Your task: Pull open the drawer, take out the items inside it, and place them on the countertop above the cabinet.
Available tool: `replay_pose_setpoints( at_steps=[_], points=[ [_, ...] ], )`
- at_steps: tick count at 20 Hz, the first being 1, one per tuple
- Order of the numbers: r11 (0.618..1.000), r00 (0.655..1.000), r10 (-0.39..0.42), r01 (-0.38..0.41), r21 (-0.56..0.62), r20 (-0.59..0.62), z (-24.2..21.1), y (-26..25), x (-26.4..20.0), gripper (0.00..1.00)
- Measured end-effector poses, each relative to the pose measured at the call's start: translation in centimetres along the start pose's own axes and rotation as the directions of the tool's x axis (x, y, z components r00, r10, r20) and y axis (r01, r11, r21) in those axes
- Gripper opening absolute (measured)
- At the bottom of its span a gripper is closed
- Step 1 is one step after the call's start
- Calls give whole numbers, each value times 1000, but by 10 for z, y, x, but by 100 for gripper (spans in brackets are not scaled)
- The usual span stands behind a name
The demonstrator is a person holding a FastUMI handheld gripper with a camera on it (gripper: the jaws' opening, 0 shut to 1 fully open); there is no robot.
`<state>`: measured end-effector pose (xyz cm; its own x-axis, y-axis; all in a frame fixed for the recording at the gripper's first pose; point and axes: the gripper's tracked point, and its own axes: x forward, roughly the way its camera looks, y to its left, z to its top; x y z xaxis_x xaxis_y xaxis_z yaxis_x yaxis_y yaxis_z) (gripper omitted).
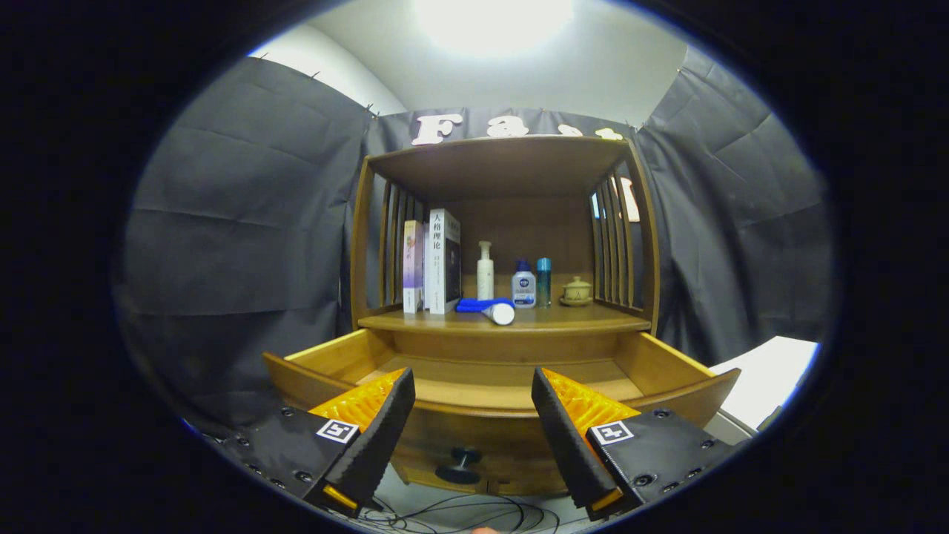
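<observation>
A wooden cabinet (504,222) with slatted sides was seen straight ahead, its curved-front wooden drawer (511,389) pulled well out toward the camera. The round dark knob (460,467) on the drawer front was seen low between the fingers. The gripper (473,393) was held just before the drawer front, its fingers spread wide apart with nothing held between them. The part of the drawer floor that could be seen looked bare; its near part was hidden by the front panel. On the wooden countertop (593,320) above the drawer, a blue-and-white tube (485,307) was laid on its side near the front edge. Behind it, upright books (434,259), a white pump bottle (485,271), two small bottles (532,284) and a lidded ceramic cup (576,291) were ranged. The opening step was judged done, and the emptying appeared finished or nearly so.
</observation>
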<state>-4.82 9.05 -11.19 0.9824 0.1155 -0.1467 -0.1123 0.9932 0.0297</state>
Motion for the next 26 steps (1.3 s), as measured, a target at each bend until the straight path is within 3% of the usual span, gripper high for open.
replay_pose_setpoints(
  at_steps=[9, 26],
  points=[
    [998, 992, 38, -44, -47, -119, -61, 21, 2, 98],
    [993, 977, -117, 119, -1, -180, -63, 3, 37, 96]
  ],
)
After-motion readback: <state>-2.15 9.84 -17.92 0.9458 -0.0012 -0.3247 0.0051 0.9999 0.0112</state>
